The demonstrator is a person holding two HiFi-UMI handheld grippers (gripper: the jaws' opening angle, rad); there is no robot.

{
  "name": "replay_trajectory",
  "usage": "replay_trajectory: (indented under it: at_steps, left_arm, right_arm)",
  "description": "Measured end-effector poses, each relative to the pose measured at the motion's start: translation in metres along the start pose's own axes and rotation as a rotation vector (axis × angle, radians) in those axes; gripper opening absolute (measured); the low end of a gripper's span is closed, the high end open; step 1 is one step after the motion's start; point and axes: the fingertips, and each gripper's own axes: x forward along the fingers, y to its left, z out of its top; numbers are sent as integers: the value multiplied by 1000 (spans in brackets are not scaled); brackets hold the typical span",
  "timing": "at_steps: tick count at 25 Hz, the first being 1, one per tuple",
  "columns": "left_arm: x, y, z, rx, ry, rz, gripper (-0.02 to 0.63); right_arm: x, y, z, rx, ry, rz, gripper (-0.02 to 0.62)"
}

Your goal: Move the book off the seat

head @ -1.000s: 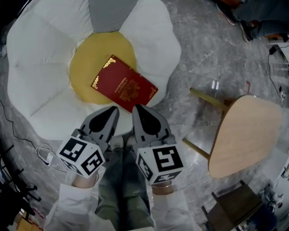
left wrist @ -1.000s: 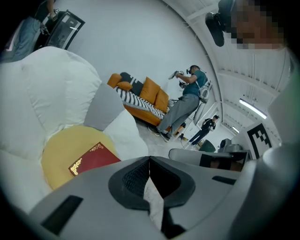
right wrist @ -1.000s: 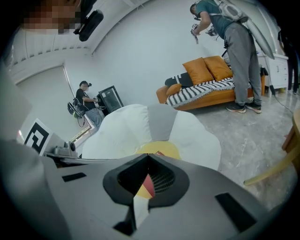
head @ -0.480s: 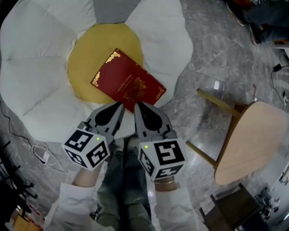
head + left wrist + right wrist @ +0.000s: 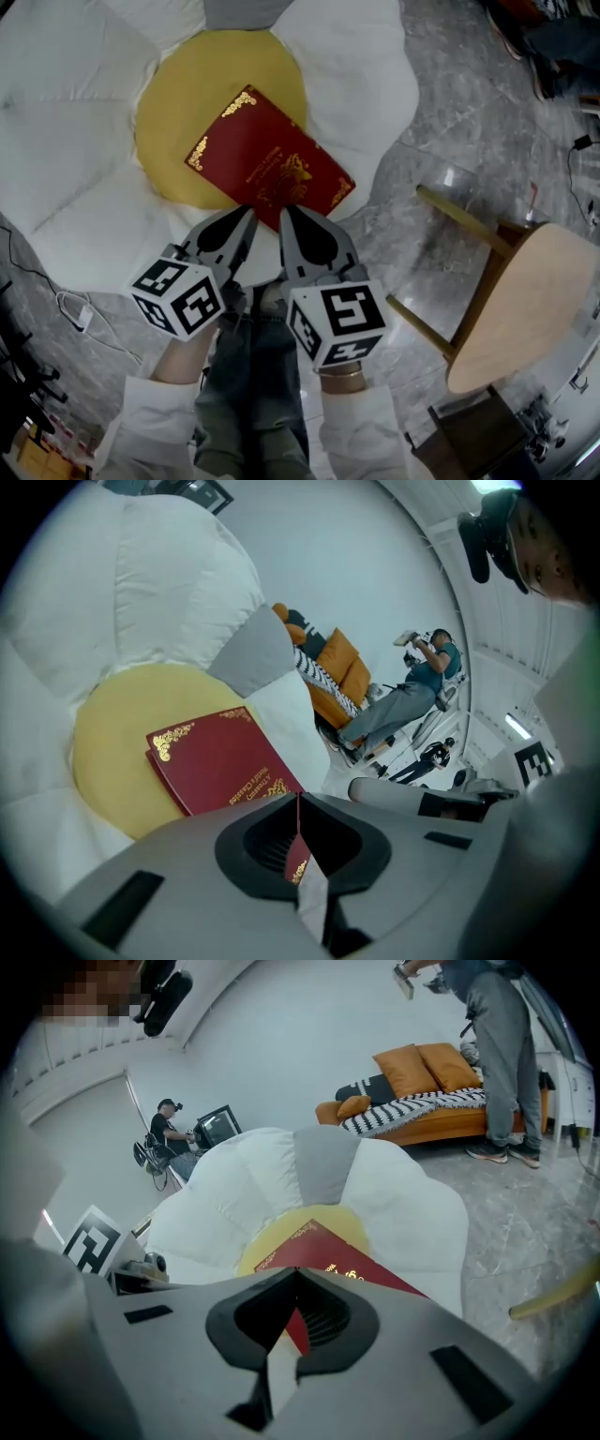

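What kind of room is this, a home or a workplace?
Probably a studio or lab set up like a lounge: a flower-shaped floor seat with a red book, an orange sofa, yet also loose cables and a person working at a monitor.

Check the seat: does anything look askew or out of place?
The dark red hardback book with gold corners lies diagonally on the seat's round yellow centre, one corner reaching onto a white padded petal. Nothing looks spilled or damaged.
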Motion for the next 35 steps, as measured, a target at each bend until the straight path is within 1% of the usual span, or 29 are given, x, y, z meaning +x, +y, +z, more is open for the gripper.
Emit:
replay_trajectory:
  at_steps: [2,7,13,14,17,20,22,25,28,32,35]
  left_arm:
    - [3,5,-6,-28,-3,5,8]
    - [8,16,-19,-54,5,27,9]
    - [13,33,-25,-64,9,102,12]
    - [14,35,-26,-67,11,112,20]
    - [17,41,-32,-81,21,129,72]
    - [19,46,-34,-87,17,145,100]
    - [19,50,-36,-99,13,152,130]
    - [22,54,-42,-125,28,153,216]
    - [26,58,-47,-134,36,168,275]
    - [32,64,-51,-152,39,176,322]
    - [40,69,-58,-187,54,178,354]
  right_arm:
    - [4,-3,-4,-6,9,-4,11]
    - [13,-10,-10,-6,17,-11,11]
    - [16,-16,-11,-8,21,-17,11]
    - [17,-17,-11,-8,22,-17,11]
    - [18,-19,-13,-6,25,-19,11]
    - [19,-21,-14,4,22,-23,11]
    - [20,-21,-15,8,23,-23,11]
    - [23,-22,-18,9,27,-21,11]
    - [25,-25,-19,6,28,-21,11]
    - [28,-30,-20,4,27,-28,11]
    - [29,-33,-23,5,30,-33,11]
